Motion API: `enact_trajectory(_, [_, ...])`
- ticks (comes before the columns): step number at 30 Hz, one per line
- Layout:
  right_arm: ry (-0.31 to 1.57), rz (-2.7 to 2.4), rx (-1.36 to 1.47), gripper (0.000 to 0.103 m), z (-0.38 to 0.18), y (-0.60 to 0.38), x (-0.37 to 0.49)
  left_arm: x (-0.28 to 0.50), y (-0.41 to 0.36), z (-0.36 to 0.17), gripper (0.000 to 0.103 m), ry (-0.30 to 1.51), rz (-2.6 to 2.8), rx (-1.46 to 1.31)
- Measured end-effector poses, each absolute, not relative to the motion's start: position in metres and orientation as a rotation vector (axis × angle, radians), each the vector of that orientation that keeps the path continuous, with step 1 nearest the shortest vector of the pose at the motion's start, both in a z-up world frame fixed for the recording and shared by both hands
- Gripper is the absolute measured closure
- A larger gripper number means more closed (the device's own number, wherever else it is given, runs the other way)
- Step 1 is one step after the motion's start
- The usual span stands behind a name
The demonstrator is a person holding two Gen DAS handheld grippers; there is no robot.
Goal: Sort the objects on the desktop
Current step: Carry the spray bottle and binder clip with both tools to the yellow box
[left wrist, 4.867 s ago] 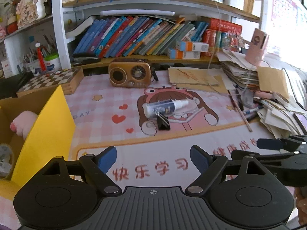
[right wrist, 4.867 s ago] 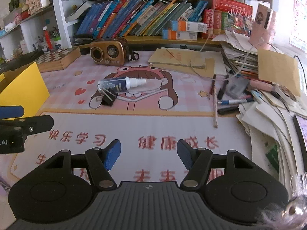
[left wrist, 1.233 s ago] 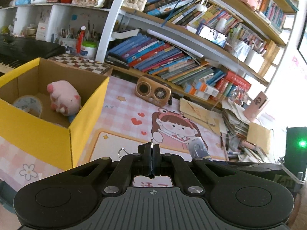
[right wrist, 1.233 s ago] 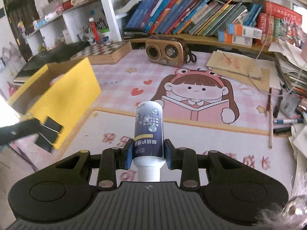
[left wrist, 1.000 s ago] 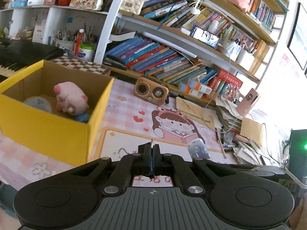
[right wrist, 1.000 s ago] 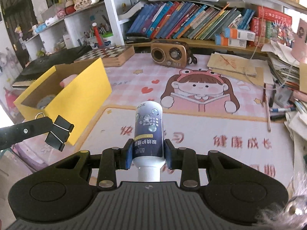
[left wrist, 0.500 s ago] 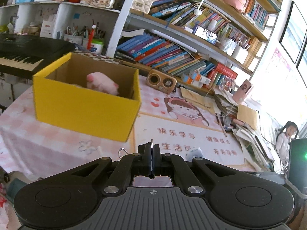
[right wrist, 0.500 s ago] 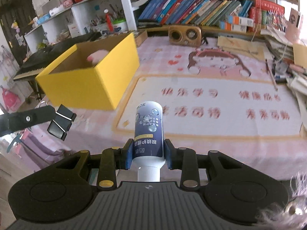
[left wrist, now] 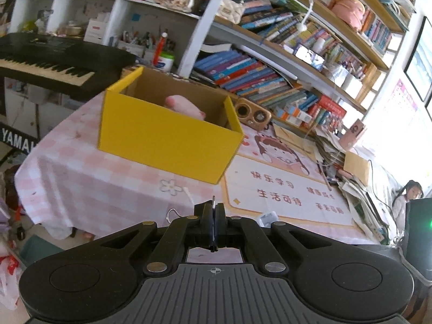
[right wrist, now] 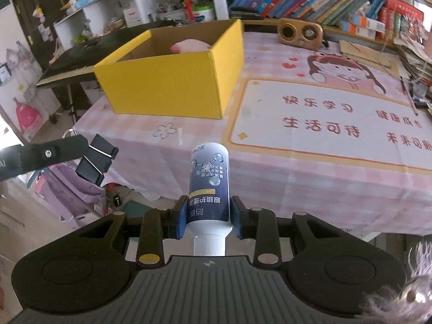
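Note:
My right gripper is shut on a dark blue spray bottle with a white cap end, held in the air off the table's front edge. My left gripper is shut on a black binder clip; in the left wrist view only its thin edge and wire loop show. The left gripper hangs left of the bottle. An open yellow cardboard box stands on the table's left end with a pink plush toy inside; both also show in the left wrist view, box and toy.
A pink checked cloth and cartoon mat cover the table. A brown radio, book rows and paper stacks sit at the back and right. A black keyboard stands left of the table. The floor holds bags.
Both grippers have pulled back and away from the table, keeping hold of the clip and the bottle. The yellow box now looks smaller and farther off.

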State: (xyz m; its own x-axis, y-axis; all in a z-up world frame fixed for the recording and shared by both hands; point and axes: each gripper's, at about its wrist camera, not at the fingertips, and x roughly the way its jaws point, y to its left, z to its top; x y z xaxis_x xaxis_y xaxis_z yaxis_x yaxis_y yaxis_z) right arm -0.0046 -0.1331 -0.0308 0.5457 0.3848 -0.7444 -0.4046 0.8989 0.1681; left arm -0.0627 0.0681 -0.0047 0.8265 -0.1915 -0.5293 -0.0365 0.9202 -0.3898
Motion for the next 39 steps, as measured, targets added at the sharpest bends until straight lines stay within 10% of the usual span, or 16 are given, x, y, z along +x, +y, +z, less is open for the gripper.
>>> enact_trajectory(39, [0.714, 0.591, -0.062, 0.073, 0.020, -0.057, 0.085, 0.031, 0.126, 0.043, 0.103, 0.434, -0.014, -0.323])
